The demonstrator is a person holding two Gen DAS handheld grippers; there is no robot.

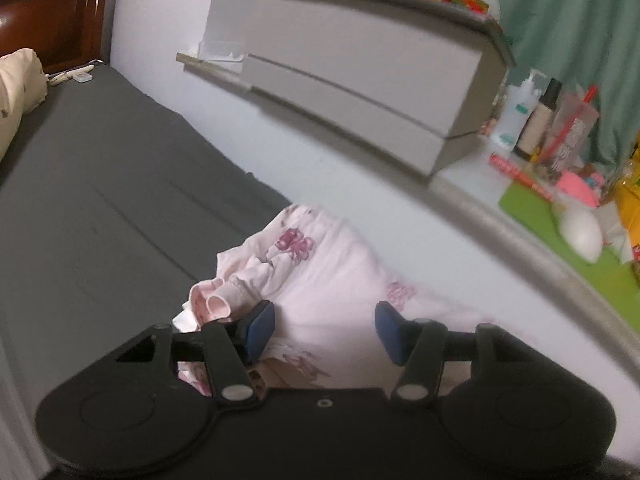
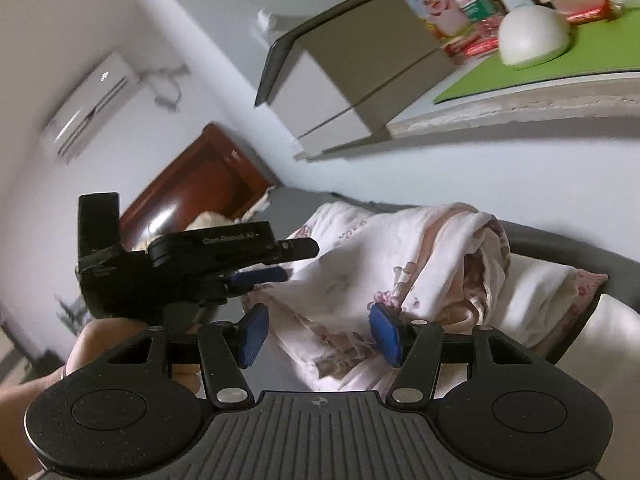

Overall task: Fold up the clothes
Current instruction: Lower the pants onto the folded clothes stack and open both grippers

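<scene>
Grey bed sheet [image 1: 100, 184] underfoot of everything, white wall beyond. Nearest, left gripper [image 1: 324, 330] with blue pads standing apart, nothing pinched, hovering over the pink floral garment [image 1: 320, 264] bunched at the sheet's edge against the wall. Right gripper [image 2: 316, 334] likewise spread, fingers free of the cloth, same garment [image 2: 380, 264] heaped just ahead. Further off, white drawer unit [image 1: 360, 80] on a ledge [image 1: 500, 216], green mat [image 2: 520, 76], white dome [image 2: 532, 36], bottles [image 1: 520, 116], wooden headboard [image 2: 200, 184], air conditioner [image 2: 92, 100] high on the wall.
</scene>
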